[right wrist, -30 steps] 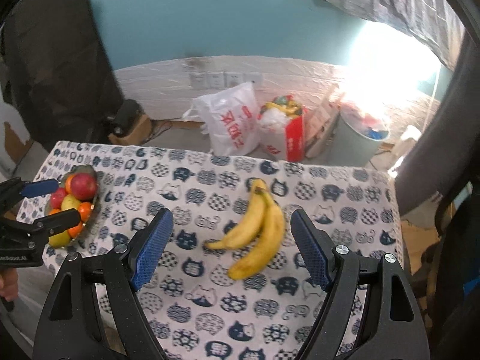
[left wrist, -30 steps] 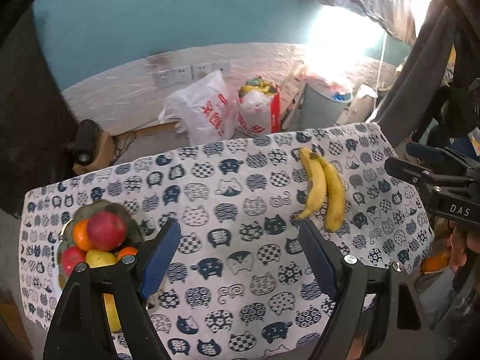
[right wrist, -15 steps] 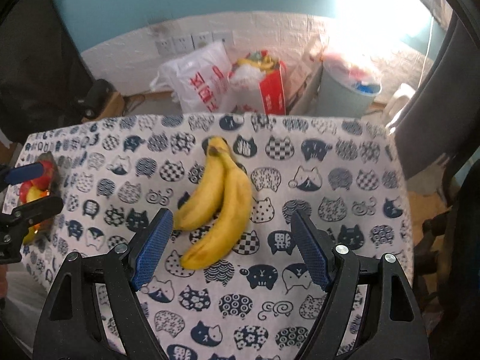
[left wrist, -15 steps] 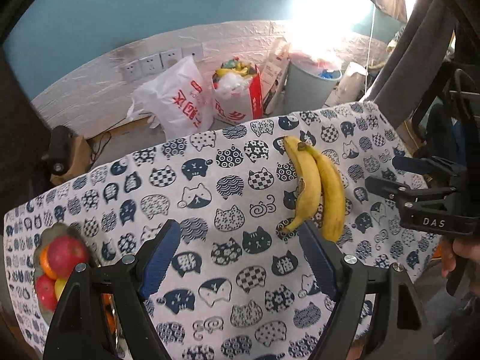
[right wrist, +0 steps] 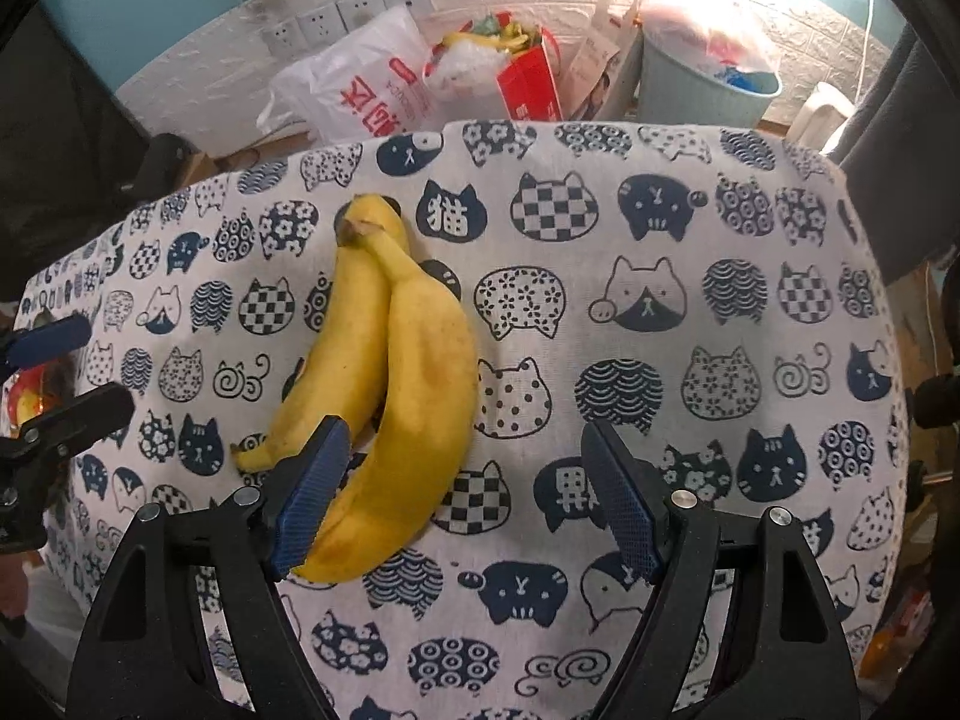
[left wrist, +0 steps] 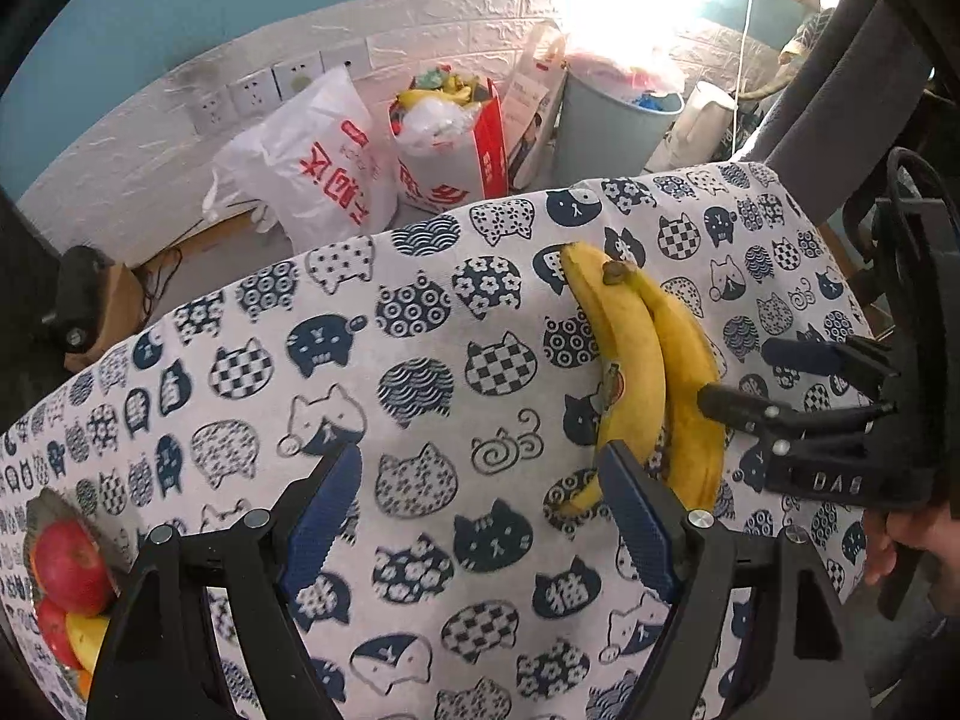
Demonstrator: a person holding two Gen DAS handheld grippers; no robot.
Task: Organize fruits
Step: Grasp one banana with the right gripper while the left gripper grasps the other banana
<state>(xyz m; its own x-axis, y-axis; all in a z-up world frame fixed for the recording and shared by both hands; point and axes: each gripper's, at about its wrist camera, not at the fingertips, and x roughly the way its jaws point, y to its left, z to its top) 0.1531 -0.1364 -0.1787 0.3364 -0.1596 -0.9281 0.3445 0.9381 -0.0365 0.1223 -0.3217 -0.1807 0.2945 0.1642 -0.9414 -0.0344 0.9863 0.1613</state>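
Observation:
A pair of joined yellow bananas (left wrist: 654, 384) lies on the cat-print tablecloth (left wrist: 420, 360), right of centre in the left wrist view and left of centre in the right wrist view (right wrist: 390, 396). My left gripper (left wrist: 480, 516) is open and empty above the cloth, its right finger by the bananas' lower end. My right gripper (right wrist: 465, 498) is open and empty, its left finger over the bananas' lower end. A fruit bowl (left wrist: 60, 576) with red apples and a yellow fruit sits at the table's far left.
Behind the table's far edge stand a white plastic bag (left wrist: 312, 174), a red and white bag of scraps (left wrist: 444, 138), a pale blue bin (left wrist: 612, 126) and a brick wall with sockets. A strong glare fills the upper right.
Both grippers have moved forward and down towards the bananas, which now look much larger. The fruit bowl has slid to the left edge of both views. Both grippers stay open.

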